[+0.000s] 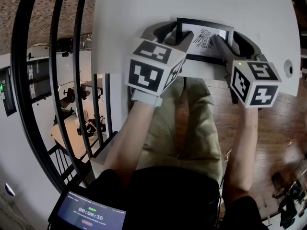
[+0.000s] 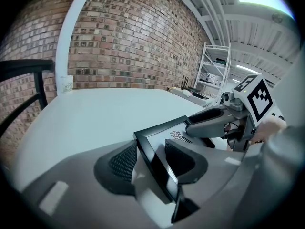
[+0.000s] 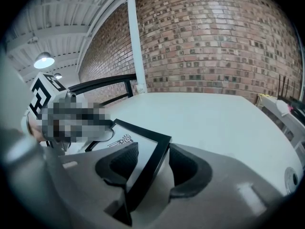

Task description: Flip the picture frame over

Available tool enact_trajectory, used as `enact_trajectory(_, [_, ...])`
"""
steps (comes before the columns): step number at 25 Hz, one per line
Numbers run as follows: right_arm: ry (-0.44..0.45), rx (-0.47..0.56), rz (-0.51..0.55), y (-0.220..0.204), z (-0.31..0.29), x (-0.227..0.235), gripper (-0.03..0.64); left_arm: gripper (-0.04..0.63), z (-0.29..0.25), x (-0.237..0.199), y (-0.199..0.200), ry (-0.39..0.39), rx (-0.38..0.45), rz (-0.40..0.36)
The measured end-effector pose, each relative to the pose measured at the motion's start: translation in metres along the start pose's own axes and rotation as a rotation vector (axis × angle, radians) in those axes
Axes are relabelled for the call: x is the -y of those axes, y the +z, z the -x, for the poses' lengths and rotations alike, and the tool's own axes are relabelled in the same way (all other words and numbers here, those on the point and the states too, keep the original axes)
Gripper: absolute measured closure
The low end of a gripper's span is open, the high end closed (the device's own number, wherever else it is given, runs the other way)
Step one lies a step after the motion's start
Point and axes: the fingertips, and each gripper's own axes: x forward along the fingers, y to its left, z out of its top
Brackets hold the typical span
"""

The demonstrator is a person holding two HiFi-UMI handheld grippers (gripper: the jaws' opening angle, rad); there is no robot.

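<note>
The black picture frame point(image 1: 204, 38) lies picture side up near the front edge of the white table point(image 1: 144, 13), and a bird drawing shows behind its glass. My left gripper point(image 1: 176, 35) is shut on the frame's left edge, and in the left gripper view its jaws point(image 2: 151, 162) pinch that black rim point(image 2: 178, 136). My right gripper point(image 1: 230, 41) is shut on the right edge; in its own view the jaws point(image 3: 152, 166) clamp the rim of the frame point(image 3: 125, 140). Whether the frame is lifted off the table I cannot tell.
The table's front edge point(image 1: 201, 75) runs just under both grippers, with wooden floor below. A black railing point(image 1: 57, 80) stands at the left. A round cable hole point(image 1: 288, 68) sits at the table's right. A brick wall point(image 2: 128, 46) and a metal rack point(image 2: 212, 75) stand beyond.
</note>
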Motion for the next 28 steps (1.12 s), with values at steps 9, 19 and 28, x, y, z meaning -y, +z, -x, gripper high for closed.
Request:
enact_trajectory(9, [0.005,-0.038,-0.029,-0.003,-0.005,0.002,0.431,0.400,-0.004,-0.006,-0.001,0.027,-0.017,-0.015])
enact_trajectory(19, [-0.013,-0.082,-0.023,-0.006,-0.009,0.002,0.430,0.402,-0.006,-0.008,-0.003,0.050,-0.053,-0.021])
enact_trajectory(28, [-0.039,-0.108,-0.007,-0.007,-0.012,0.002,0.431,0.403,-0.009,-0.009,-0.004,0.069,-0.076,-0.032])
